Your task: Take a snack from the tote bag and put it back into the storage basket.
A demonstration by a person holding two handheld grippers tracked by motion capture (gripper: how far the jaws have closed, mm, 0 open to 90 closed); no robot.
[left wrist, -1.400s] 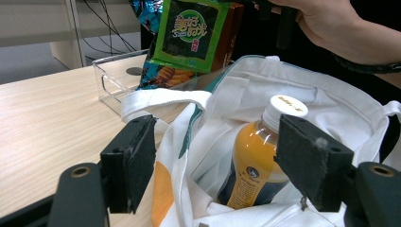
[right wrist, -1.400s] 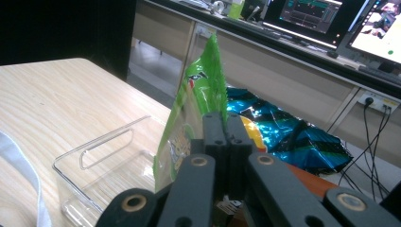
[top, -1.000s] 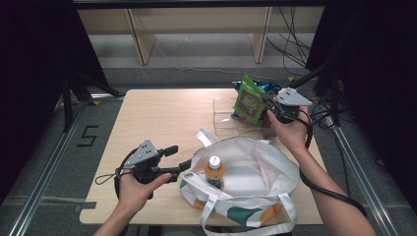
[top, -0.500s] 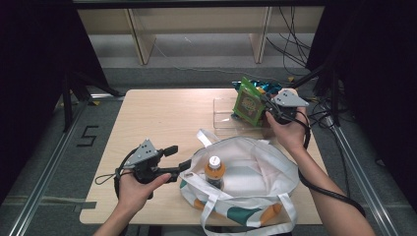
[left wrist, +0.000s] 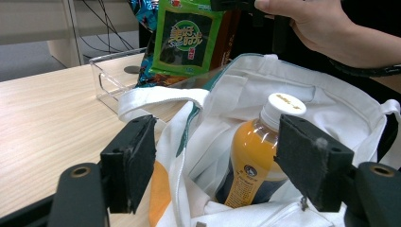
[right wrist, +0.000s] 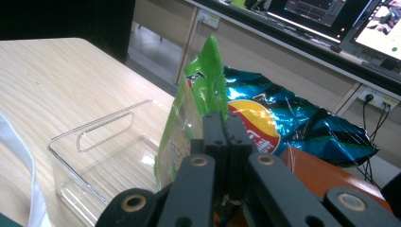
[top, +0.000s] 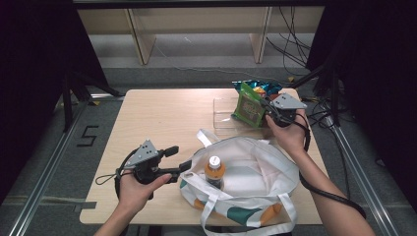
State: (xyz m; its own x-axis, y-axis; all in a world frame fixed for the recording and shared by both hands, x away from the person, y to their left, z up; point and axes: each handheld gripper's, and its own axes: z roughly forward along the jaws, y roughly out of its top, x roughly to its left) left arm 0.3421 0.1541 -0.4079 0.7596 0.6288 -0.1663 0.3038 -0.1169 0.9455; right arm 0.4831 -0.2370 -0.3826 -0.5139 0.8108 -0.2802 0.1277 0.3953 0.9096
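Right gripper [top: 268, 114] has its jaws pinched tight on the green snack packet [top: 249, 109] above the clear tray [top: 222, 117], while the left gripper [top: 178, 160] waits wide-jawed at the tote bag [top: 255, 172].

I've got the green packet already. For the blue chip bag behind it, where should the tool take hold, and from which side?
Probably the blue chip bag is best taken by its crinkled upper edge, from above on the table's near side. It lies slumped and puffy behind the clear tray, so only a flat seam suits the jaws. The right tool is shut on the green packet.
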